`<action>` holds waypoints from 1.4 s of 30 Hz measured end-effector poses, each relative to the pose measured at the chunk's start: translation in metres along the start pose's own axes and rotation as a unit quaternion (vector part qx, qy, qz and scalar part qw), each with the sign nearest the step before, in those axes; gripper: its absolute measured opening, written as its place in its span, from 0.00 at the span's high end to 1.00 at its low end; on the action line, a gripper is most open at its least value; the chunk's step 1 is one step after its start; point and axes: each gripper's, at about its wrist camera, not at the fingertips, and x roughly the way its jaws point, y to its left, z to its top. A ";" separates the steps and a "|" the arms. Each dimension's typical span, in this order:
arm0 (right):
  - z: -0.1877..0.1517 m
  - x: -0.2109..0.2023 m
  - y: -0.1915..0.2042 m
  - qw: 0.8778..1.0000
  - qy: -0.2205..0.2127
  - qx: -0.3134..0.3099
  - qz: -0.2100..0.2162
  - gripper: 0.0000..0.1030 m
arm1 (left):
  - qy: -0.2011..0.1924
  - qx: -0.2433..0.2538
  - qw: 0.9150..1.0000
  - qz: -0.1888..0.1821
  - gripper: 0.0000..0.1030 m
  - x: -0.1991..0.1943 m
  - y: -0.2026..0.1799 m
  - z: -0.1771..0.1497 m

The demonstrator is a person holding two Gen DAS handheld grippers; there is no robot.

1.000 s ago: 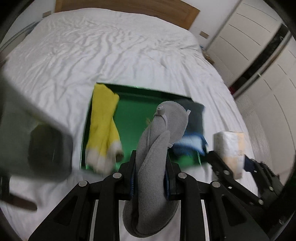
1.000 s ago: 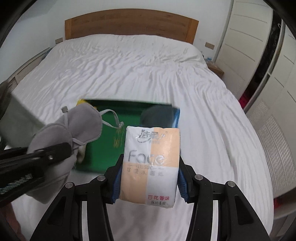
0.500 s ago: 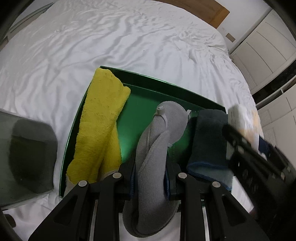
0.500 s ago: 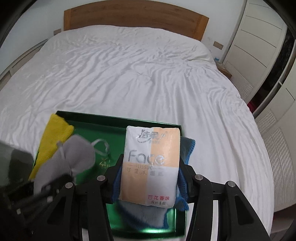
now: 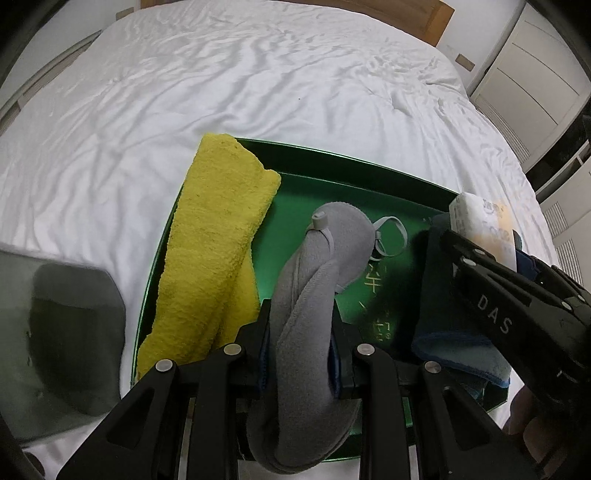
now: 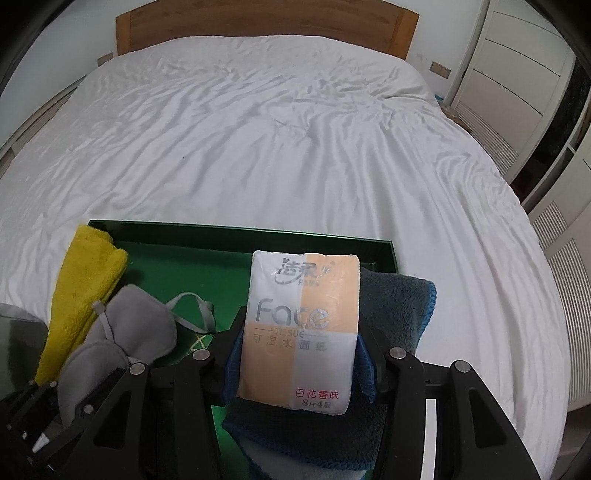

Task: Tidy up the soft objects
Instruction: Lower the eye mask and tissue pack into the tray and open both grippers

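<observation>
**Both grippers loaded above the green tray**

Nearest the left wrist camera, the left gripper (image 5: pixel 299 350) is clenched on a grey eye mask (image 5: pixel 314 295), which stands twisted between the blue pads with its elastic strap (image 5: pixel 391 240) looping off to the right. In the right wrist view, the right gripper (image 6: pixel 299 358) grasps a tissue pack (image 6: pixel 301 332) upright, pads pressed to its sides. The wrapper, white and peach in quarters, reads "Face" in large grey letters, "TISSUE" in small print beneath, then Chinese characters, and red Chinese print near the bottom edge. From the left camera, the right gripper's black frame shows the white letters "DAS" (image 5: pixel 495 314).

Beneath both lies a green tray (image 6: pixel 236 230) on the bed, with gold characters on its floor, too small to read. A yellow towel (image 5: pixel 218 236) lies folded along the tray's left side; a dark blue-edged cloth (image 6: pixel 399 306) lies at its right, directly under the tissue pack.

Beyond stretches the wrinkled white sheet (image 6: pixel 277 129), then the wooden headboard (image 6: pixel 258 22) and white cupboard doors (image 6: pixel 517 74) at right
</observation>
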 end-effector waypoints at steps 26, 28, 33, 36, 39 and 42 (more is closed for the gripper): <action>-0.004 -0.004 -0.001 1.000 -0.005 0.001 -0.006 0.51 | -0.016 0.041 0.999 0.020 0.79 -0.004 -0.010 0.001; -0.004 -0.005 -0.001 1.000 -0.006 0.002 -0.006 0.50 | -0.016 0.040 0.999 0.020 0.79 -0.004 -0.010 0.001; -0.005 -0.005 0.000 1.000 -0.005 0.001 -0.008 0.50 | -0.016 0.037 0.999 0.023 0.77 -0.003 -0.010 0.001; -0.005 -0.005 0.000 1.000 -0.006 0.001 -0.008 0.49 | -0.015 0.038 0.999 0.024 0.76 -0.003 -0.010 0.000; -0.004 -0.007 0.000 1.000 -0.006 0.003 -0.007 0.48 | -0.015 0.039 0.999 0.025 0.75 -0.003 -0.010 0.000; -0.004 -0.007 0.002 1.000 -0.006 0.001 -0.006 0.48 | -0.016 0.040 0.999 0.026 0.74 -0.004 -0.010 -0.001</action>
